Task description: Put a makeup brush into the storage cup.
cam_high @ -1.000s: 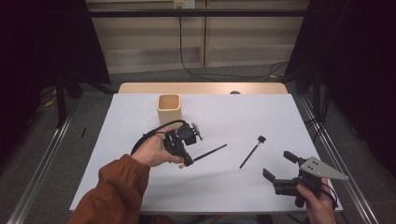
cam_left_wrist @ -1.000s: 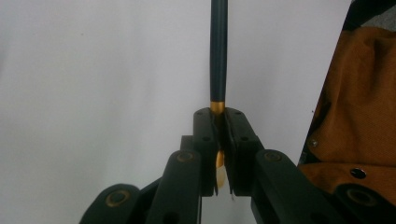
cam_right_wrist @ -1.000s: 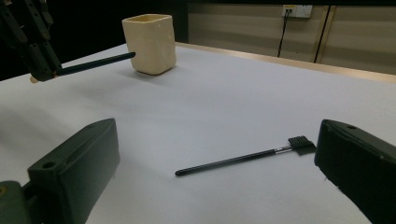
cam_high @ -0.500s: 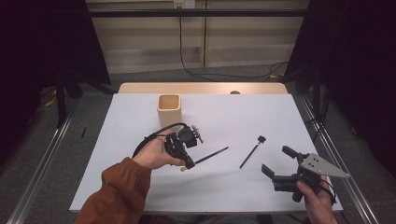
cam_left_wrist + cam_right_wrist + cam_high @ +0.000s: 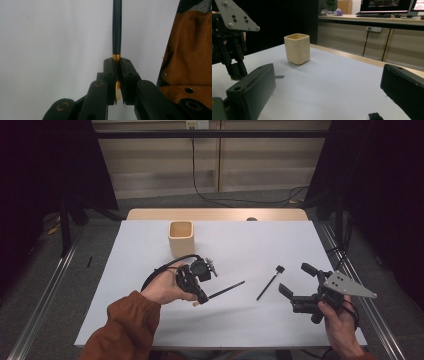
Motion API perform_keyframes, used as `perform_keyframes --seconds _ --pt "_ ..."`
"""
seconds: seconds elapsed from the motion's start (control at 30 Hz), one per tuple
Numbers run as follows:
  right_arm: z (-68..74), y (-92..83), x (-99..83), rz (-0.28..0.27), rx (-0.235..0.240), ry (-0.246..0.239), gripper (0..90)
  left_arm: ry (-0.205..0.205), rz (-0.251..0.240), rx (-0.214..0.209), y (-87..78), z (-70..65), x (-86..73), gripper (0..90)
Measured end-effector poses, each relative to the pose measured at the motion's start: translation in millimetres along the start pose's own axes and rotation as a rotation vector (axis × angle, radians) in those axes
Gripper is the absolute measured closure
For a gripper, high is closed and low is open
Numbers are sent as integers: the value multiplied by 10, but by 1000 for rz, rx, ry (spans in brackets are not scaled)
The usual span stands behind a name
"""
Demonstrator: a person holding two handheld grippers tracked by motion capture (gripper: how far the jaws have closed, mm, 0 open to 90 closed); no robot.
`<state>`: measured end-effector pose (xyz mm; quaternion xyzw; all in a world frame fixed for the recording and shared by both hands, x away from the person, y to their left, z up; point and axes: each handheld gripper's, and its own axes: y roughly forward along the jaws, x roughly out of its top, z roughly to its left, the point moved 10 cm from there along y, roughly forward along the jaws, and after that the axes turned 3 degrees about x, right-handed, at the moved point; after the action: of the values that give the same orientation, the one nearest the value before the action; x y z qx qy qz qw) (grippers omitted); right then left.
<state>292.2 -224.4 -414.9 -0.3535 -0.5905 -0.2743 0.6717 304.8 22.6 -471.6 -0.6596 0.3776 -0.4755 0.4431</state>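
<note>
Trouble may come if the left gripper (image 5: 196, 292), jaws shut on the dark brush's (image 5: 226, 290) very end, lets it tip out, while the right gripper (image 5: 295, 282) waits with open jaws.

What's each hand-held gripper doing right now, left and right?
Left hand-held gripper: shut on the dark brush, near its gold band.
Right hand-held gripper: open, nothing between the jaws.

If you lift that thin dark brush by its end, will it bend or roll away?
Probably stiff: the brush stays straight while the left tool pinches its gold end. It looks light and round, so it might roll if dropped on the white table.
</note>
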Motion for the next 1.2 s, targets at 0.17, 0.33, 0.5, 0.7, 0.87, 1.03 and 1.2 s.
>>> perform_keyframes --seconds 0.17,0.33,0.5,0.7,0.87,1.03,1.2 --pt "-22 55 113 12 17 -9 0 10 -2 1 2 -19 4 844" --pt "-25 135 229 25 51 -22 0 -23 -17 0 10 -29 19 843" --pt "-59 245 316 27 65 -33 0 -9 -12 1 5 -30 9 843" --pt "-115 388 373 41 82 -44 0 3 -1 -2 -12 -19 -4 844" --pt "-130 499 395 68 119 -33 0 -31 -14 4 5 -32 15 844" --pt "-83 567 394 101 159 -43 0 0 5 4 -30 -15 -2 843" --pt "5 631 369 106 185 -83 0 9 11 -1 -28 -29 3 843"
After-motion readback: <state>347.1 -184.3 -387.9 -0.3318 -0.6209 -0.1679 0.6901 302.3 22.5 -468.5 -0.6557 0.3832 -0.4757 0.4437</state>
